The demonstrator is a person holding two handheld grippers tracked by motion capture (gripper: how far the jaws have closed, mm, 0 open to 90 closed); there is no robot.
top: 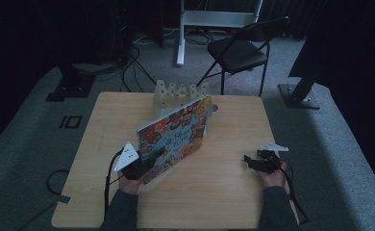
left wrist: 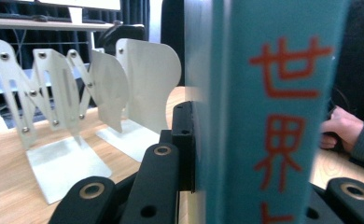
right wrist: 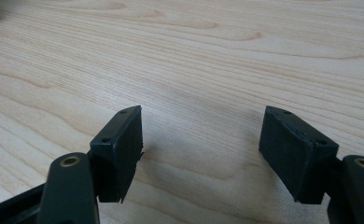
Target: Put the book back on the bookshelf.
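A colourful picture book (top: 176, 134) stands tilted on its lower edge at the middle of the wooden table (top: 224, 192). My left gripper (top: 149, 166) is shut on its near lower corner. In the left gripper view the teal spine with red characters (left wrist: 273, 116) sits between the black jaws of my left gripper (left wrist: 255, 158), one pad (left wrist: 185, 140) pressed flat against it. My right gripper (top: 253, 161) rests low over the table at the right, away from the book. In the right gripper view my right gripper (right wrist: 201, 149) stands open over bare wood, nothing between its jaws.
A white folding metal book rack (top: 181, 94) stands at the table's far edge just behind the book; its plates (left wrist: 54, 93) are upright. A black folding chair (top: 238, 53) stands beyond the table. The person's other hand (left wrist: 343, 130) shows behind the spine.
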